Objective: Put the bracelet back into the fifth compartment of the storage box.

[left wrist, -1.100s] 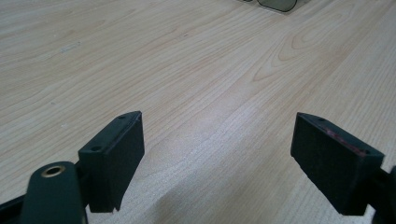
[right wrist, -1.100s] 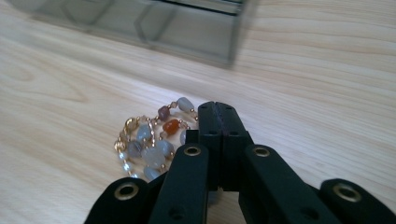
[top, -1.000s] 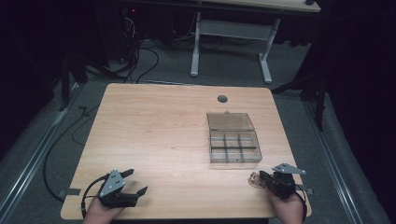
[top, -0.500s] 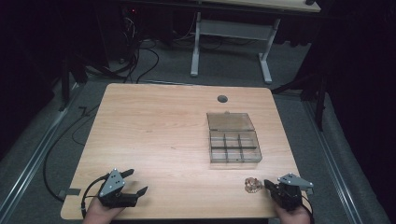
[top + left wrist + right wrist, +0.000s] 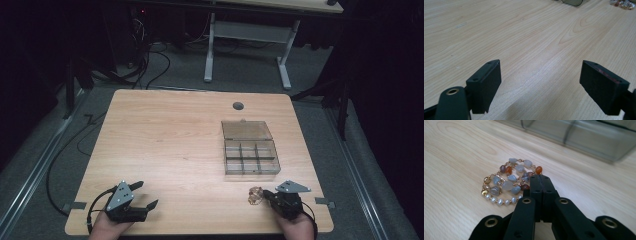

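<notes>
A small pile of beaded bracelets [image 5: 509,180], pearl, grey and orange, lies on the wooden table [image 5: 165,140] near its front right edge [image 5: 255,195]. My right gripper [image 5: 540,178] is shut, jaws pressed flat together, with the tips against the right side of the beads; in the high view it [image 5: 267,195] sits just right of the pile. I cannot tell whether a strand is pinched. My left gripper [image 5: 146,194] rests at the front left, open, nothing between its jaws [image 5: 540,82] but bare wood. The bracelets [image 5: 621,3] lie far off at the top right of the left gripper view.
A clear plastic compartment box [image 5: 250,150] with its lid swung back stands just beyond the bracelets, close ahead in the right gripper view [image 5: 579,137]. A round cable hole [image 5: 238,105] is near the table's far edge. A second desk stands behind.
The right gripper first drew back to the right, then came left again up to the bracelets; the pile has shifted slightly left. The left gripper has not moved.
</notes>
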Demonstrator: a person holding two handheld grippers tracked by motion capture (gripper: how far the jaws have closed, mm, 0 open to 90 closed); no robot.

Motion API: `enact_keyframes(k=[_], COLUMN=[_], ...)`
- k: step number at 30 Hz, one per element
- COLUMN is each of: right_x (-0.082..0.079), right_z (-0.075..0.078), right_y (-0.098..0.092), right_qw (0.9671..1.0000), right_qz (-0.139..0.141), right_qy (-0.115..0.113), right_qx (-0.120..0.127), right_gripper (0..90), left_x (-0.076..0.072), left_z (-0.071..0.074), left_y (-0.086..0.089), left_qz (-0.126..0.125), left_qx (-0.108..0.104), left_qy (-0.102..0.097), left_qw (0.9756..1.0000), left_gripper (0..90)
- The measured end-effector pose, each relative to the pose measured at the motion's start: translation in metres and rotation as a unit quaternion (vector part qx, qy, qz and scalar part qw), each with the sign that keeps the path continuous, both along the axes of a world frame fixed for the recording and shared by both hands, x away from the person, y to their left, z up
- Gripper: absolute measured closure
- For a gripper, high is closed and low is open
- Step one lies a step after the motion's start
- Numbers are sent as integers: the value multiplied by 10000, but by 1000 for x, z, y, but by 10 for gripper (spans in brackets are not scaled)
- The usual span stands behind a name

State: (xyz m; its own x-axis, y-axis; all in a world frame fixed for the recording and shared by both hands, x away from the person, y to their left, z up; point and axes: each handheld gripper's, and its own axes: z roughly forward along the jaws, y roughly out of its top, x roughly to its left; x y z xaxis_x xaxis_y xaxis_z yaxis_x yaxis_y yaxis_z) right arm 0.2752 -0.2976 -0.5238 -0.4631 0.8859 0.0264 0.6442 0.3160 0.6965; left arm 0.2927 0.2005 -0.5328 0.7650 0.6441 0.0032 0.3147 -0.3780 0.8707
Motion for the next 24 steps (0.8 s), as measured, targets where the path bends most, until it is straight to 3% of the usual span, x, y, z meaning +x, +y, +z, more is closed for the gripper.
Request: enact_keyframes(k=[3,6,12,16,17,24], right_x=[5,5,5,8,10,14], right_z=[0,-1,4,7,9,15], right_y=[12,11,-4,-11,-12,-10], right_qw=[9998,9998,9999,9998,9996,9982], right_qz=[161,163,-113,-180,-139,-54], right_qy=[-53,-54,-42,108,226,488], right_qx=[-63,-47,-34,-32,-121,-339], right_gripper=[900,900,881,837,812,768], left_x=[0,0,0,0,0,-1], left_z=[0,0,0,0,0,0], left_y=[0,0,1,1,1,1], left_qz=[-6,2,26,32,24,-4], left_qx=[-3,-4,-4,-7,-13,-35], left_qy=[4,-7,-10,-9,-14,-29], left_qw=[10000,10000,10000,10000,10000,10000], left_gripper=[180,180,181,181,181,181])
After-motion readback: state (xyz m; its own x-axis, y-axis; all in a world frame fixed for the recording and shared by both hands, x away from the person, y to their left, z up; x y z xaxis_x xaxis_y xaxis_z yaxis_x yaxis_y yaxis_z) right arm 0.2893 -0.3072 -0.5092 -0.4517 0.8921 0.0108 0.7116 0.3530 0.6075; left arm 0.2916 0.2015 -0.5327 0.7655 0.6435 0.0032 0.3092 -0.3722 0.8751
